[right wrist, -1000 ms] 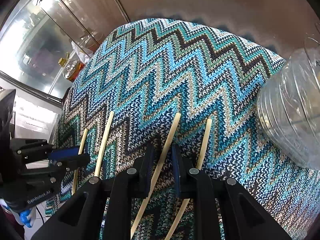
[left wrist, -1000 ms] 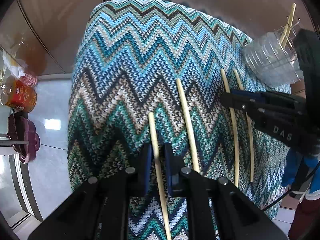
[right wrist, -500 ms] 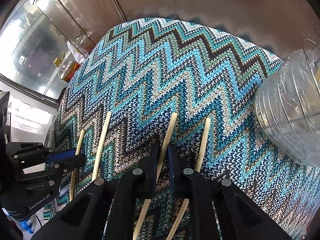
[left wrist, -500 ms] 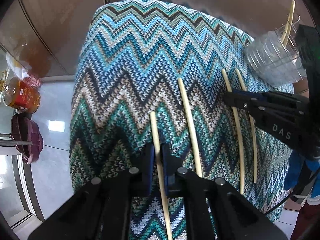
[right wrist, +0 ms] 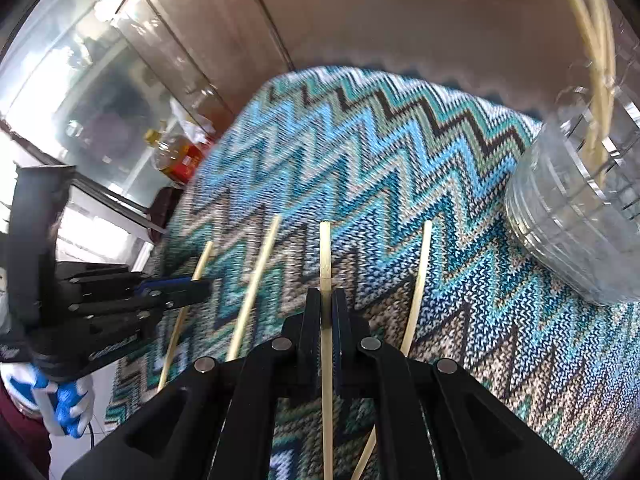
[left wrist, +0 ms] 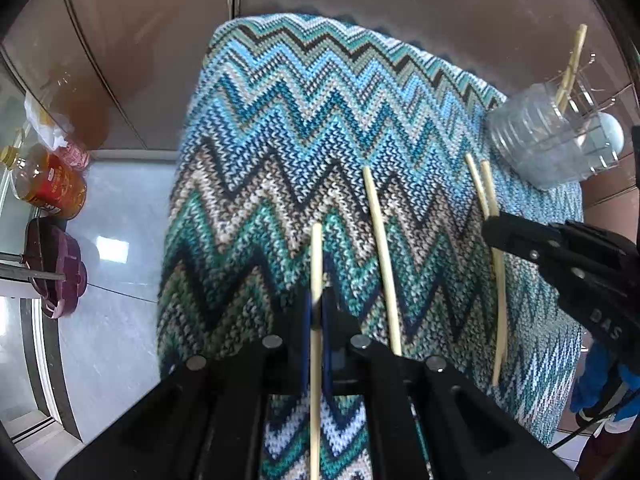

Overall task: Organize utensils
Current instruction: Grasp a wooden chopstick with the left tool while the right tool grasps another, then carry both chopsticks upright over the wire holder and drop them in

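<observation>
A: Any lettering legible?

B: One spot only. In the left wrist view, pale capitals "DAS" on the black body of the right gripper, by the right edge.

A: The oil bottle?

B: Red label, print too small to read. Same in the right wrist view, and blurred.

Four chopsticks lie side by side on the cloth; my left gripper has the leftmost, my right gripper the third; holder at far right
</observation>
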Tool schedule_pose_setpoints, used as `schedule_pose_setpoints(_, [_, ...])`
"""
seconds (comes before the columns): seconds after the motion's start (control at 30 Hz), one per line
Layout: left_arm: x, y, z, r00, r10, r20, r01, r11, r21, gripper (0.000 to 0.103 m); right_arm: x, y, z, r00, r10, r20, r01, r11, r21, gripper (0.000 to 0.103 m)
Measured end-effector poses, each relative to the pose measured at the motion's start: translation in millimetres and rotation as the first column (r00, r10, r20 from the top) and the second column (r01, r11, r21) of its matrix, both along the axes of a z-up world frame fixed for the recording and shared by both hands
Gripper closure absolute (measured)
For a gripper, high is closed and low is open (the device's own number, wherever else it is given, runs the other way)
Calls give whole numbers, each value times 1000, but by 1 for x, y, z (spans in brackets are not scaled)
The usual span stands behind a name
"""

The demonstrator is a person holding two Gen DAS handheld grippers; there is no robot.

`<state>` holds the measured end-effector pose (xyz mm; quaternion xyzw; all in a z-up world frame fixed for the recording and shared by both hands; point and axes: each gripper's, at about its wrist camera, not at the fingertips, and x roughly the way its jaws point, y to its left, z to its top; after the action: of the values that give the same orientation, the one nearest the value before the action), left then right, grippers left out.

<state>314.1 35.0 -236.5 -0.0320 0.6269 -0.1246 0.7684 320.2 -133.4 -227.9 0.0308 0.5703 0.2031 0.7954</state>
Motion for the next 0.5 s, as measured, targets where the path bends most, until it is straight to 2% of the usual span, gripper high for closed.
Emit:
schedule_pose_setpoints(0.2, [-28, 5, 27, 997, 17, 77, -13, 999, -52, 98, -34, -6, 38, 994, 9, 105, -16, 998, 65, 98])
schedule_pose_setpoints(0.37, [-58, 13, 48, 991, 37, 128, -22, 993, -117, 98, -82, -21, 65, 982, -2, 186, -26, 989, 147, 98])
schedule_pose_setpoints(0.5, [-82, 17, 63, 987, 47, 155, -24, 989, -143, 98, -119, -31, 85, 969, -28, 244, -19, 982, 190, 98])
